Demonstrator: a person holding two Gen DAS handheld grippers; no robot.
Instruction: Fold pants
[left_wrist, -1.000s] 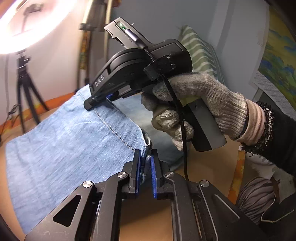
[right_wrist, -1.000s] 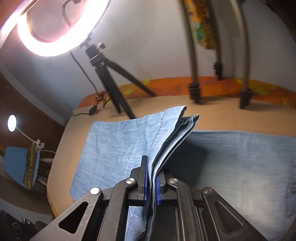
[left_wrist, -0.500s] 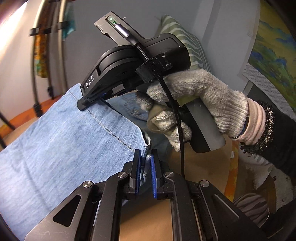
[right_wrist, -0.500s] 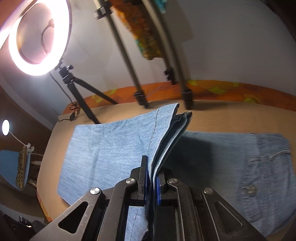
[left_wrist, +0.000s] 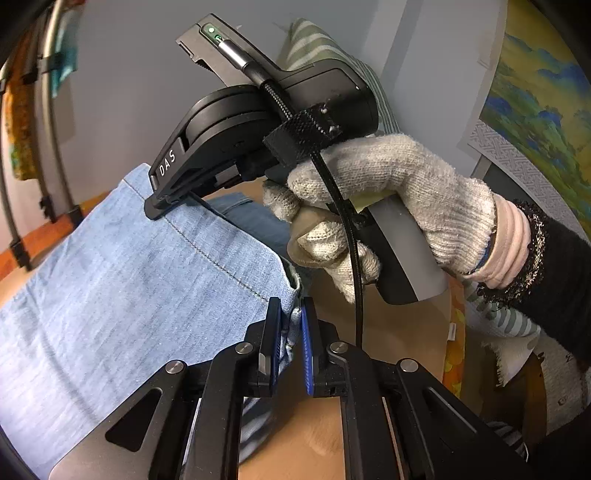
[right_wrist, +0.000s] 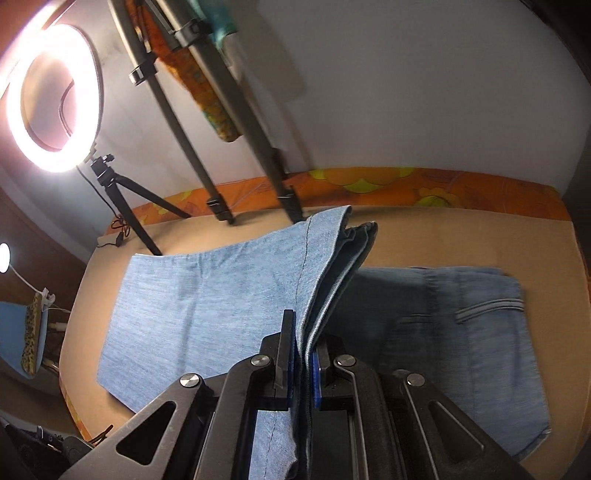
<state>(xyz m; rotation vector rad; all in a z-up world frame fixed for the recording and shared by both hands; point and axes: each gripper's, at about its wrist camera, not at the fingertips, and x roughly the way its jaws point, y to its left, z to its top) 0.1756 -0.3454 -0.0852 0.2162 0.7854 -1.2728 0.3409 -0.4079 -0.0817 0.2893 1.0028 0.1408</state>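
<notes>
Your left gripper (left_wrist: 290, 341) pinches the hem corner of the jeans (left_wrist: 122, 295), its blue pads pressed on the bunched denim. Your right gripper (right_wrist: 303, 363) clamps the same stacked hem edge further along, held up above the bench (right_wrist: 443, 236). The legs slope down from both grippers; the waist end (right_wrist: 480, 332) lies flat to the right. A ring light (right_wrist: 55, 99) on its tripod and two stand legs (right_wrist: 221, 206) rise behind the jeans.
</notes>
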